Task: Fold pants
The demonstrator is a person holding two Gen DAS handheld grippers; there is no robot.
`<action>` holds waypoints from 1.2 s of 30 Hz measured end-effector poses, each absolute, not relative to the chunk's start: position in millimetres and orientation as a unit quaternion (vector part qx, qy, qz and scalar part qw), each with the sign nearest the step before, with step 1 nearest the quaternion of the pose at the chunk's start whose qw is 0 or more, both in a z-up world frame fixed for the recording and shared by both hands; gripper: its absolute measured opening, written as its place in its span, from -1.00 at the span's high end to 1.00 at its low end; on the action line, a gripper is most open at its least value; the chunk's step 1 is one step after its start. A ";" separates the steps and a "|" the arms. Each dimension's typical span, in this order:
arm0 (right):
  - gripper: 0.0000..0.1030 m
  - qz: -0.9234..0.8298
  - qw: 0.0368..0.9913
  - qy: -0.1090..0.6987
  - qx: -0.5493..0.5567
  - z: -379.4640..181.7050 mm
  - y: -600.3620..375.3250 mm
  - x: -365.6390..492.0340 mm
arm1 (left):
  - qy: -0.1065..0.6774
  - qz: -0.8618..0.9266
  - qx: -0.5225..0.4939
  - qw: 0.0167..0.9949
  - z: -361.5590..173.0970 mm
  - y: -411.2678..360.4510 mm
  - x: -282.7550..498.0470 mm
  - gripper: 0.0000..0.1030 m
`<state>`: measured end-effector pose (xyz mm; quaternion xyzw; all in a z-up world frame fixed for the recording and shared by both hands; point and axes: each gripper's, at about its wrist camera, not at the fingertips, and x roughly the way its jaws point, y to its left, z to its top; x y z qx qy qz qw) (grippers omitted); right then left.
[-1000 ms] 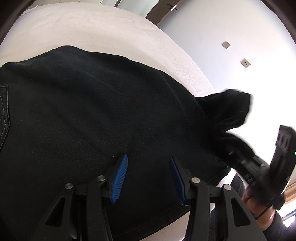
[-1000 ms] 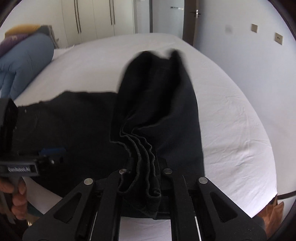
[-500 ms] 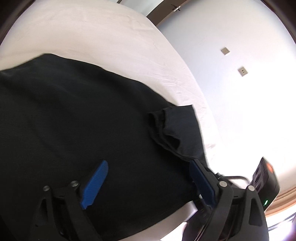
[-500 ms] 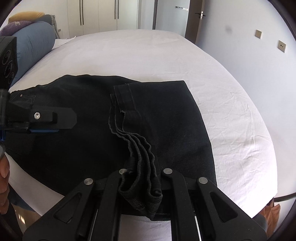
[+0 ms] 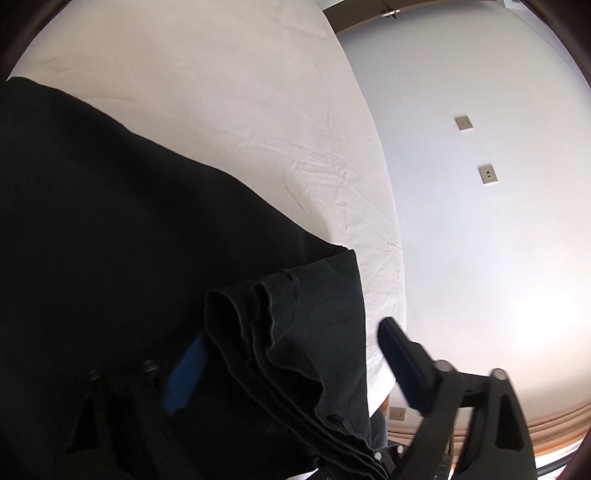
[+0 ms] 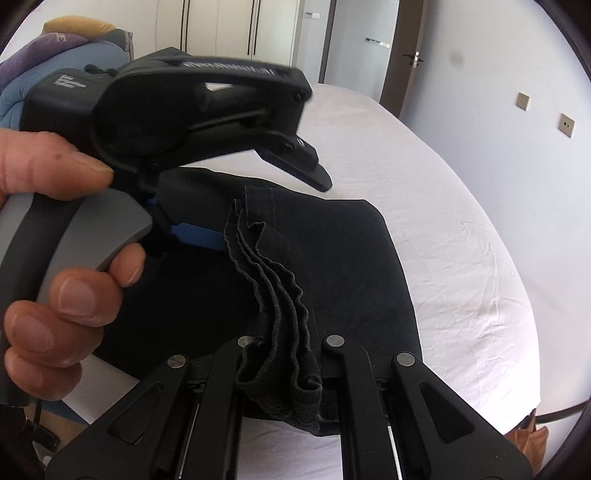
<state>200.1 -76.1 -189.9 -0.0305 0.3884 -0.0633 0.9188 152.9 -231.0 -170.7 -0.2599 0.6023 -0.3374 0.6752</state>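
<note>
Right wrist view, nearest first: my right gripper (image 6: 284,373) is clamped narrow on a bunched stack of hems, the leg ends of the black pants (image 6: 332,266), pleated between its fingers. I hold them pinched so the layers stay together while the fold is laid down. Just beyond, my left hand (image 6: 55,258) brings the left gripper (image 6: 236,206) in over the same bunch; one blue pad (image 6: 199,236) sits at the side of the hems.

From the left wrist view, my left gripper (image 5: 291,365) straddles that pleated edge, jaws closing around it, with fabric between them but the pads not yet pressing. I judge it is coming to share the hem, so both corners can be carried evenly.

Farther out, the pants (image 5: 129,240) lie flat on the white bed (image 5: 258,110), legs folded back over the body. Beyond the bed stand a wall with switch plates (image 5: 487,173), wardrobe doors (image 6: 229,26) and piled bedding (image 6: 59,48).
</note>
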 end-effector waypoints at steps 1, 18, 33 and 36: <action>0.87 -0.062 0.919 0.387 -0.033 -189.1 -74.5 199.5 | 0.611 -0.338 -0.252 0.670 -174.1 -235.1 156.0 0.35; 0.86 0.016 0.919 0.383 -0.092 -165.6 -6.1 224.2 | 0.599 -0.382 -0.063 0.701 -129.9 -189.1 208.3 0.81; 0.86 0.103 0.890 0.425 -0.127 -220.3 53.8 238.7 | 0.604 -0.344 0.017 0.718 -155.7 -130.0 222.5 0.80; 0.86 0.108 0.887 0.427 -0.135 -224.1 53.1 236.2 | 0.602 -0.341 0.023 0.721 -154.2 -133.1 218.1 0.79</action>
